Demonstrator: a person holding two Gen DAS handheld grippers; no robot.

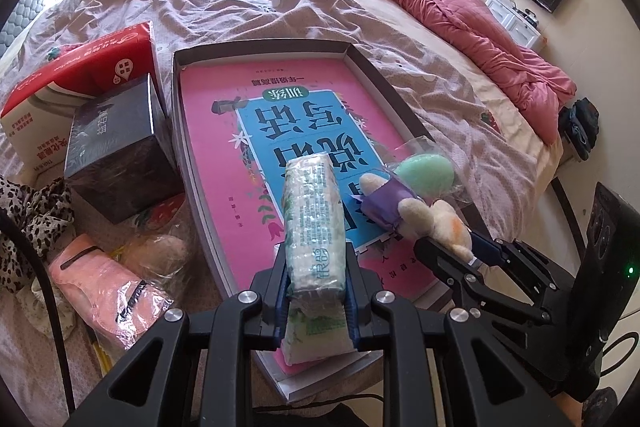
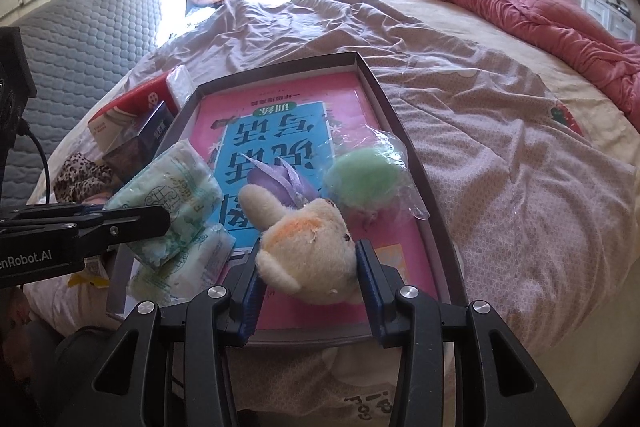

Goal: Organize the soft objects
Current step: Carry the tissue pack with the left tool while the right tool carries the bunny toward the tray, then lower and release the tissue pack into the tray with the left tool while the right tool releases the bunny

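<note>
Both tools loaded over shallow dark-rimmed cardboard tray (image 1: pixel 182 99) on bed; tray floor covered by pink-and-blue printed book cover (image 1: pixel 224 115).

Left gripper (image 1: pixel 316 291): jaws narrow, clamped on white plastic-wrapped tissue pack with green print (image 1: pixel 314 219), held on edge above near end of tray. Second similar green-printed tissue pack (image 2: pixel 192 263) lying underneath at tray's near-left corner.

Right gripper (image 2: pixel 308 267): jaws partly apart, pads pressing both sides of cream plush toy with orange patch and purple cloth (image 2: pixel 308 243); toy over near-right part of tray; whether resting on floor or lifted not decidable.

Already inside tray: round pale-green sponge in clear wrapper (image 2: pixel 366 183), against right wall.

Progress estimate: roughly midway. One or two soft items placed, two more in hand above tray, not yet released.

Remaining outside, left of tray on bedsheet: pink soft item in clear plastic bag (image 1: pixel 104 287), beige rounded item in clear wrap (image 1: pixel 164 251), leopard-print cloth (image 1: pixel 24 223).

Surroundings: red-and-white carton (image 1: pixel 76 75) and dark glossy box (image 1: pixel 116 147) touching tray's left wall; crumpled pink-red quilt (image 1: pixel 460 15) far side, well apart.

Obstructions: two tools close together over near end; boxes crowd approach to left-side items.
</note>
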